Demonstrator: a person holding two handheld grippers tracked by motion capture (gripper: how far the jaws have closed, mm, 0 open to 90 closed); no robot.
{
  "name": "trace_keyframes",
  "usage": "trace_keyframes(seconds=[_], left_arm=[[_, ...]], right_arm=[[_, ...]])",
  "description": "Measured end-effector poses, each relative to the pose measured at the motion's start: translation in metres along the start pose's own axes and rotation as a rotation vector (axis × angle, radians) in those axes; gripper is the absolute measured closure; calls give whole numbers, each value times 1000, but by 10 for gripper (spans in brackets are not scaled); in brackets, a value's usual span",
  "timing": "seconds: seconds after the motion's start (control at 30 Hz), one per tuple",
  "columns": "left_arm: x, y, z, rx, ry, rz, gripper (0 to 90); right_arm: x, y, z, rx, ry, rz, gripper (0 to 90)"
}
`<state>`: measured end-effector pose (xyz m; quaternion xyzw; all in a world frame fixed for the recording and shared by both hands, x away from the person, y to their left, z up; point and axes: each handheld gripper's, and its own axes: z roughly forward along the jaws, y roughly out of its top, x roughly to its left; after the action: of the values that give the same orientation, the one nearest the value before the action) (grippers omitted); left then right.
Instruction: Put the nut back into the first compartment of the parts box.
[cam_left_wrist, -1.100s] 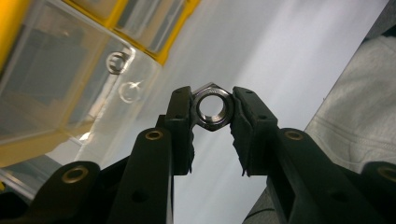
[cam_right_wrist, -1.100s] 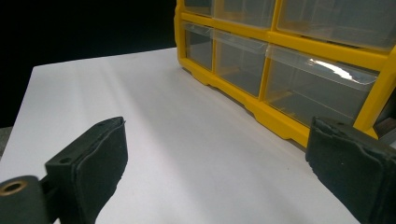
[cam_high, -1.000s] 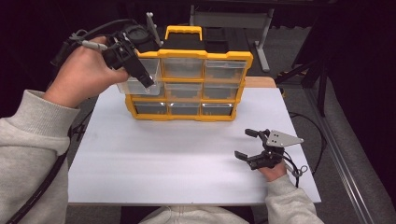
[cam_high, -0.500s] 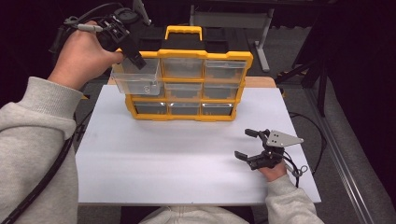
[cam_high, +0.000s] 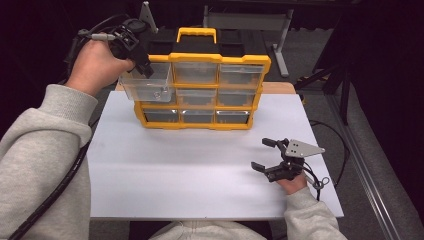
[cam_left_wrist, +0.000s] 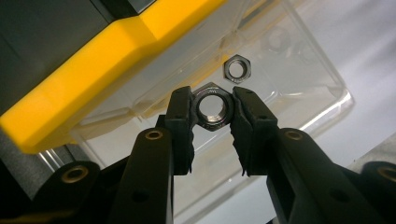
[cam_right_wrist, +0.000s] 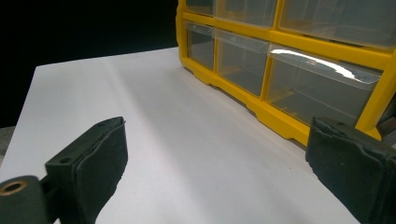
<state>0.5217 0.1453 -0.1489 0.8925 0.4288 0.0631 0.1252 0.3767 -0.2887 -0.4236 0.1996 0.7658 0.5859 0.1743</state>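
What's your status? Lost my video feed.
Left gripper shut on hex nut, over pulled-out clear drawer. Right gripper open, on table. Second nut in drawer; nothing blocking.

Bright overhead light on the white table, dark surroundings, glare on a clear drawer, soft focus.

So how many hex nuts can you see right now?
2: one hex nut clamped in the left gripper, one loose nut lying in the pulled-out clear drawer. Others may be hidden.
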Motion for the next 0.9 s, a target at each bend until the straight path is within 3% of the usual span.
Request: trace_keyframes(seconds=[0.2,0.3,0.47,0.9], left_arm=[[1,3,13,11,-18,-7,696],[3,4,20,14,-32,-63,696],[7,5,27,31,-37,-95,696],[18,5,42,66,-116,-166,694]], right_arm=[[0,0,0,0,1,0,64],[0,0,0,2,3,-1,64],[0,0,0,2,4,-2,64],[0,0,1,9,8,-3,65]])
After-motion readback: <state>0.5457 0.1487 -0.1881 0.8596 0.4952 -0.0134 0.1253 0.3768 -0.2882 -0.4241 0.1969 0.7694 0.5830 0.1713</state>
